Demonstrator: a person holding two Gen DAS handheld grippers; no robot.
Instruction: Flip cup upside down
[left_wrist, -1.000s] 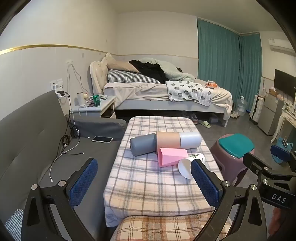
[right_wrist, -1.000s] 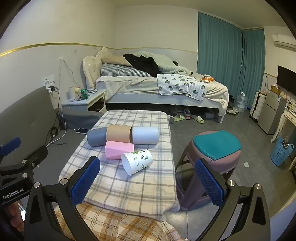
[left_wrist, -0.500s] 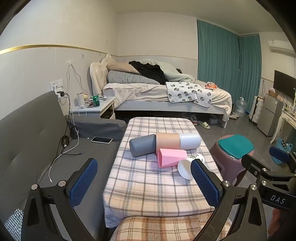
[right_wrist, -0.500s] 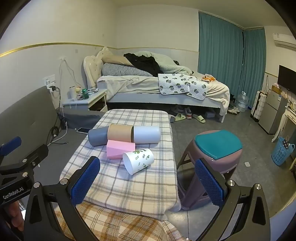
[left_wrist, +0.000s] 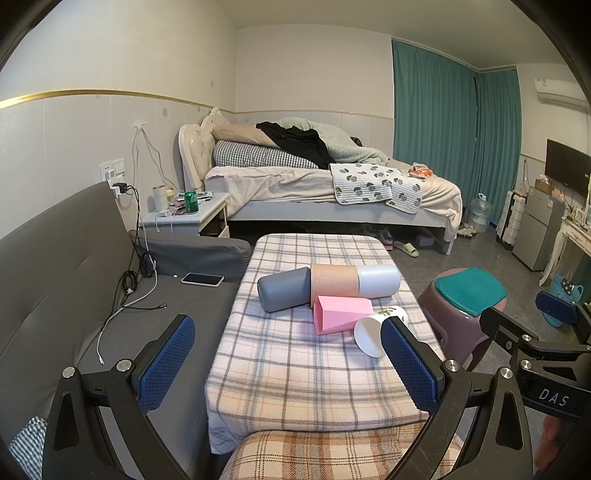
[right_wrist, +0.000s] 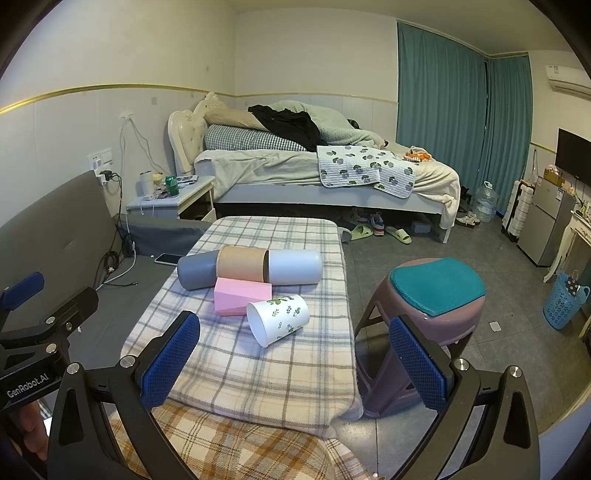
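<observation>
A white cup with green leaf print (right_wrist: 277, 318) lies on its side on the plaid-covered table (right_wrist: 258, 369), its mouth facing me, just in front of a pink block (right_wrist: 240, 295). In the left wrist view the cup (left_wrist: 373, 332) is partly hidden behind my right fingertip. My left gripper (left_wrist: 288, 362) is open and empty, held back from the table's near end. My right gripper (right_wrist: 291, 362) is open and empty, short of the cup and a little to its right.
A grey, tan and pale-blue cylinder (right_wrist: 251, 264) lies across the table behind the pink block. A purple stool with a teal cushion (right_wrist: 436, 291) stands right of the table. A grey sofa (left_wrist: 74, 277) with a phone (left_wrist: 202, 279) lies left. A bed (right_wrist: 314, 173) stands behind.
Both grippers have drifted slightly; the view shifted a little. The cup and other objects have not moved.
</observation>
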